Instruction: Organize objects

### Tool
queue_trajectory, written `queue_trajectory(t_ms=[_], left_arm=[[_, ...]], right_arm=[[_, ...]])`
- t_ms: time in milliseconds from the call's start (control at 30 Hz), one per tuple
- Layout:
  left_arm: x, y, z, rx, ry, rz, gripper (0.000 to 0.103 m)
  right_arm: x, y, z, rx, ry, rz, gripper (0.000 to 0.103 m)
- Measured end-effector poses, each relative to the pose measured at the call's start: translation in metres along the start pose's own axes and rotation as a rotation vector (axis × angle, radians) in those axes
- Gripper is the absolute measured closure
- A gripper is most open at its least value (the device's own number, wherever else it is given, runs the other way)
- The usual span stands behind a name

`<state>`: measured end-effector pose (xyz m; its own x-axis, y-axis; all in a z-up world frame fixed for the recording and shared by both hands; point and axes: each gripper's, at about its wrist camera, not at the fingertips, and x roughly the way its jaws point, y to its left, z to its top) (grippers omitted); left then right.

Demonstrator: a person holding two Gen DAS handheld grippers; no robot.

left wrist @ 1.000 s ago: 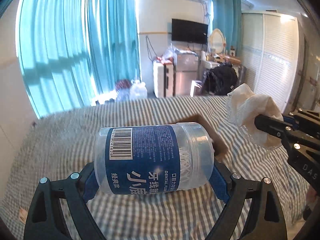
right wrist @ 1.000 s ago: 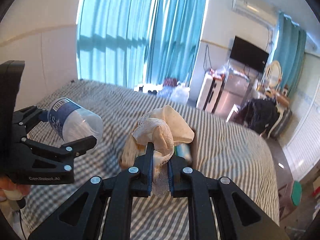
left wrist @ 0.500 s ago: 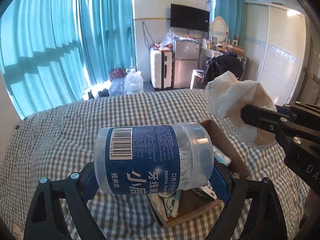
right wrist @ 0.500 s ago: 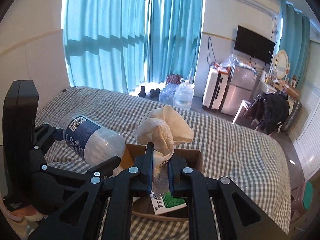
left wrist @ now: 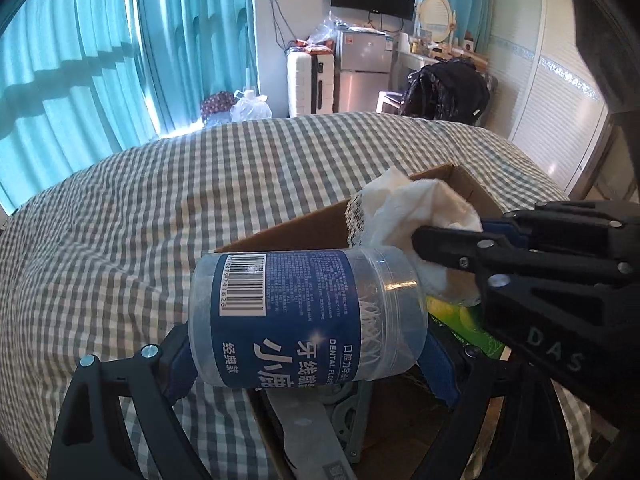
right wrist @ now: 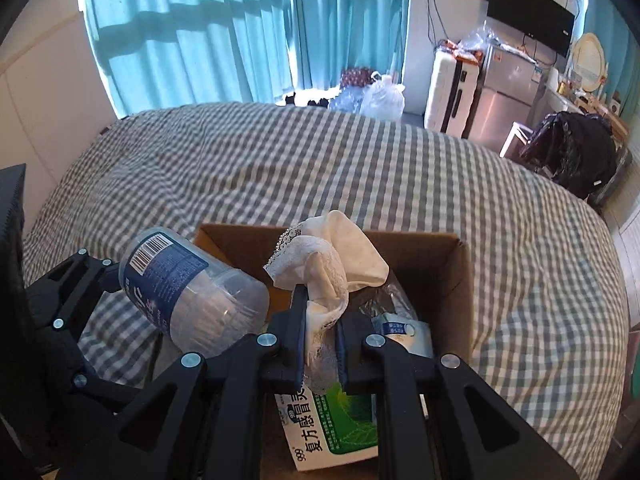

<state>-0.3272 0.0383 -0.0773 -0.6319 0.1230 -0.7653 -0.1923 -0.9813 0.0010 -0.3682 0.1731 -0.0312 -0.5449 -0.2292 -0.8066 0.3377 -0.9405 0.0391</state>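
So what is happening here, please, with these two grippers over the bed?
A person is tidying loose items into an open cardboard box on the checked bed. The left gripper is shut on a clear dental floss jar, held on its side at the box's left edge. The right gripper is shut on a white lace-trimmed cloth, held above the box. A green and white medicine packet already lies inside. Neither held item is released yet.

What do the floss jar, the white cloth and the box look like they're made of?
Floss jar: clear glossy plastic, probably; contents show through, blue printed label.
White cloth: soft woven fabric, likely cotton, with a lace edge; it crumples.
Box: brown matte cardboard with a raw cut rim.
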Motion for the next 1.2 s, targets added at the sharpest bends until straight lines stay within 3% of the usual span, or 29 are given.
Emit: queue_trajectory(t_ms=[200,300,433,600,733,867,1200], left_arm=[[0.005,0.0,-0.003,-0.011,-0.016,-0.032,0.01],[0.0,0.005,-0.005,-0.027,-0.01,-0.036,0.01],[-0.012,0.007,-0.002,-0.032,-0.03,-0.01,0.008],[-0.035,0.005,0.003,-0.042,-0.049,-0.008,0.007],[-0.067,0.002,0.008,-0.034,-0.086,0.015,0.006],[-0.107,-0.002,0.016,-0.038,-0.132,0.01,0.006],[-0.241,-0.019,0.028,-0.003,-0.302,0.011,0.004]], right_arm=[[0.013,-0.008,-0.006,0.033,0.013,0.031,0.09],[0.001,-0.005,-0.012,0.048,-0.004,0.036,0.081],[-0.021,-0.008,-0.006,0.062,-0.062,0.014,0.055],[-0.052,-0.013,0.0,0.086,-0.131,0.002,0.044],[-0.082,-0.017,0.002,0.113,-0.176,-0.018,0.04],[-0.121,-0.013,-0.001,0.105,-0.209,-0.093,0.04],[-0.277,0.007,-0.012,0.074,-0.421,-0.203,0.034]])
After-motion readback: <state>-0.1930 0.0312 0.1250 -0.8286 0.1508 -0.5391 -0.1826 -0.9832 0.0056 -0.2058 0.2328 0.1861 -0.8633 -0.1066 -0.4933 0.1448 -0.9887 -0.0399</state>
